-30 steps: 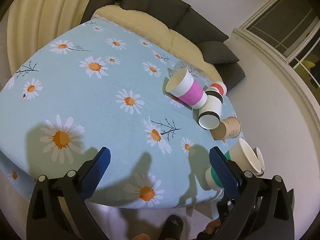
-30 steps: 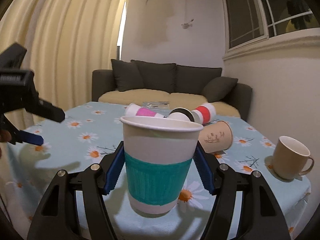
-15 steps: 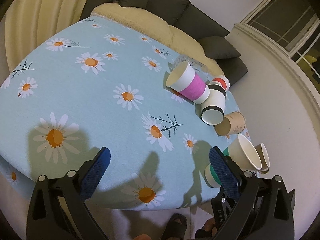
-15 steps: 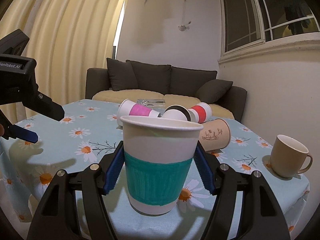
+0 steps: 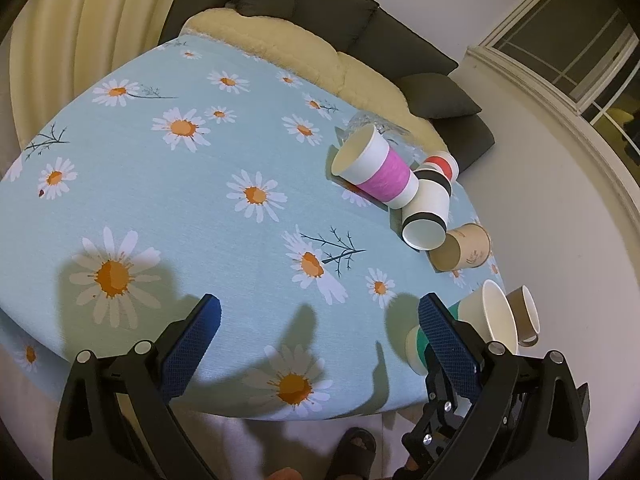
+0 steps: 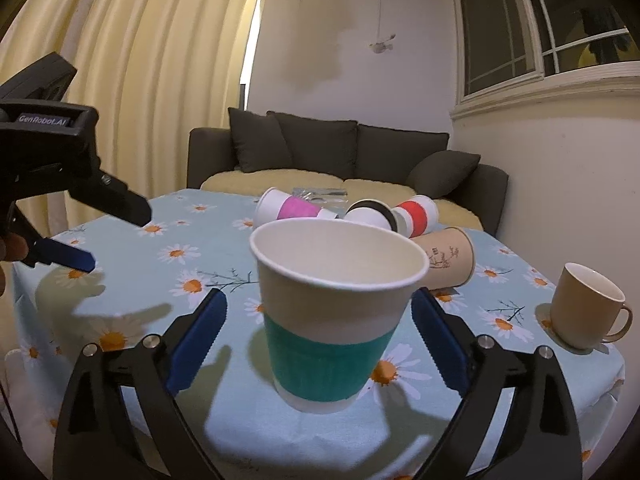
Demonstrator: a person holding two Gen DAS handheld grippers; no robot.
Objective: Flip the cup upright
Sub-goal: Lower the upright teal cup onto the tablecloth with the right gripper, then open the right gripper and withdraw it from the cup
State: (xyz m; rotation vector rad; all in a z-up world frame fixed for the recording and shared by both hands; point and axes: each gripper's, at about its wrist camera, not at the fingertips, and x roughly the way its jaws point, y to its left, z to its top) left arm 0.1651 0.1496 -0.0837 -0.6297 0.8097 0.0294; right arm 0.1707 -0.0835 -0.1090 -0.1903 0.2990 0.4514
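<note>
A white paper cup with a teal band [image 6: 334, 316] stands upright on the daisy tablecloth [image 6: 168, 280], near the front edge. My right gripper [image 6: 319, 320] is open, its blue pads on either side of the cup and clear of it. The cup also shows in the left wrist view [image 5: 476, 320], partly behind my finger. My left gripper [image 5: 320, 320] is open and empty above the table's front edge. It appears at the left of the right wrist view [image 6: 60, 200].
Several paper cups lie on their sides at the back: pink-banded [image 5: 376, 172], black-banded [image 5: 428, 212], red-banded [image 5: 442, 164] and a brown one [image 5: 462, 248]. A beige mug [image 6: 588, 308] stands upright at the right. A dark sofa [image 6: 344, 156] is behind the table.
My right gripper has opened and let go of the teal-banded cup, which now stands on the table. The left gripper has stayed open above the front edge.
</note>
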